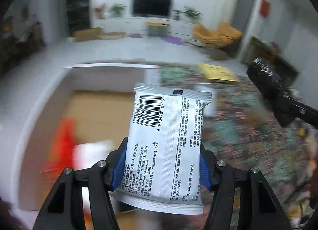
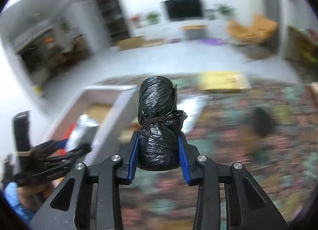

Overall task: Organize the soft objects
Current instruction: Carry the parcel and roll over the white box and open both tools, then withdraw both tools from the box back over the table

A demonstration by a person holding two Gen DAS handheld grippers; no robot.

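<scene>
My left gripper [image 1: 162, 162] is shut on a white wet-wipe packet [image 1: 167, 142] with a barcode and black print, held upright in the air above a white box [image 1: 49, 98]. In the right wrist view my right gripper [image 2: 158, 150] is shut on a roll of black plastic bags [image 2: 157, 122] tied round the middle with a band. That black roll [image 1: 266, 78] also shows at the right edge of the left wrist view. The left gripper [image 2: 65, 148] with its packet appears at the lower left of the right wrist view, over the box [image 2: 111, 110].
The white box has a brown cardboard floor [image 1: 99, 114] and holds a red and white item [image 1: 67, 144]. A patterned carpet [image 2: 258, 150] covers the floor, with a yellow flat object [image 2: 220, 80] and a dark object [image 2: 262, 120] on it. A television and orange seats stand far back.
</scene>
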